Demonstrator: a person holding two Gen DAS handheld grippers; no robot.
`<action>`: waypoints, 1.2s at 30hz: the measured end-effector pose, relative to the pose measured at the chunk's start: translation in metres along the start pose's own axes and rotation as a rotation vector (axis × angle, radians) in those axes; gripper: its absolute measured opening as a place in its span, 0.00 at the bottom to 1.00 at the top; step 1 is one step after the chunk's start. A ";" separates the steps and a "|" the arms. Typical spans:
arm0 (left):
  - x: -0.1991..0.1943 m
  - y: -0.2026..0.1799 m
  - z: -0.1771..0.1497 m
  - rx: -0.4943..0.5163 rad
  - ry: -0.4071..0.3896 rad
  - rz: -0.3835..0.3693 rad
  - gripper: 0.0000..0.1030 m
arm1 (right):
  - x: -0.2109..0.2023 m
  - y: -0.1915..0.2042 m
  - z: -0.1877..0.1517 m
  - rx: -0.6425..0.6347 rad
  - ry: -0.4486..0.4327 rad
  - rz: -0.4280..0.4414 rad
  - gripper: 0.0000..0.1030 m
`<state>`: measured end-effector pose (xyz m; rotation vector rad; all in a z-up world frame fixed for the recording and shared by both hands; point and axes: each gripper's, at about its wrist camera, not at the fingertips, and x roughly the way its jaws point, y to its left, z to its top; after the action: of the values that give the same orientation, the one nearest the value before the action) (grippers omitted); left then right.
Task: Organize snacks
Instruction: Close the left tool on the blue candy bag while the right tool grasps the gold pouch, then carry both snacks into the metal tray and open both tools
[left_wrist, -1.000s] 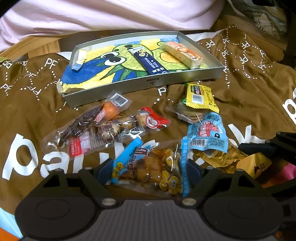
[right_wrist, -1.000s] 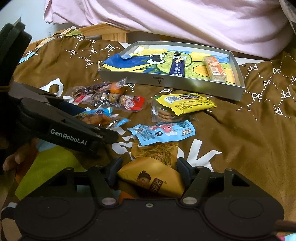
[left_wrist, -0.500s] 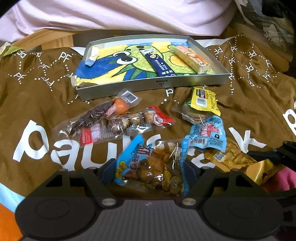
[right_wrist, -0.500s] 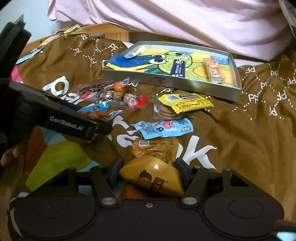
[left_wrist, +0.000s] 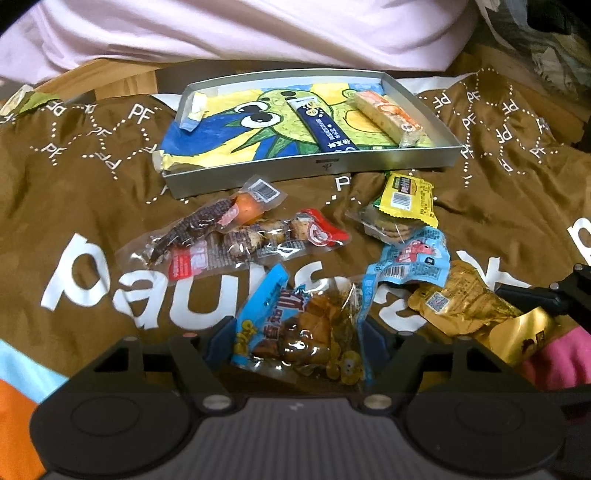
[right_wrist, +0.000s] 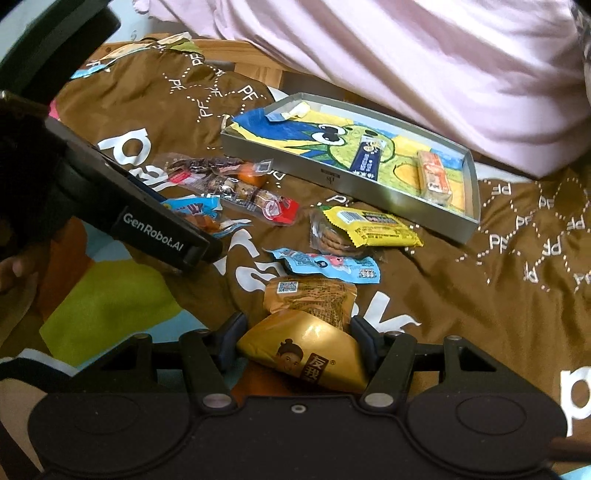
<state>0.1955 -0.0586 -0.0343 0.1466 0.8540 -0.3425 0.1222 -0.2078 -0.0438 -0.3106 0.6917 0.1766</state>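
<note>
A silver tray (left_wrist: 314, 168) with a cartoon lining lies at the back and holds a blue stick (left_wrist: 325, 125), an orange bar (left_wrist: 388, 114) and a small pale packet (left_wrist: 195, 107). My left gripper (left_wrist: 297, 339) has its jaws closing, and both pads touch the edges of a clear, blue-edged snack packet (left_wrist: 306, 325) on the brown cloth. Beside it, my right gripper (right_wrist: 295, 339) is shut on a gold packet (right_wrist: 306, 350). The right gripper's finger (left_wrist: 528, 295) shows at the right edge of the left wrist view. The left gripper's arm (right_wrist: 159, 229) crosses the left of the right wrist view.
Loose on the brown printed cloth (left_wrist: 92, 192) lie clear sausage packets (left_wrist: 229, 236), a yellow biscuit pack (left_wrist: 406, 195), a light blue packet (left_wrist: 413, 258) and a second gold packet (left_wrist: 458, 302). Pink bedding (left_wrist: 258, 33) rises behind the tray.
The left jaws have narrowed onto the blue-edged packet. The right wrist view has rolled, so the tray now sits slanted, and the gold packet stays between the right fingers.
</note>
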 end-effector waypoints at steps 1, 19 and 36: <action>-0.002 0.001 -0.001 0.000 -0.001 0.002 0.73 | -0.002 0.001 0.000 -0.007 -0.003 -0.001 0.61; -0.021 0.001 -0.006 -0.002 -0.062 0.050 0.63 | -0.023 0.011 0.000 -0.130 -0.098 -0.056 0.61; -0.041 -0.004 0.052 -0.074 -0.220 0.036 0.63 | -0.025 0.000 0.019 -0.212 -0.262 -0.164 0.61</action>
<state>0.2061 -0.0664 0.0311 0.0541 0.6451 -0.2869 0.1147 -0.2024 -0.0139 -0.5348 0.3858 0.1307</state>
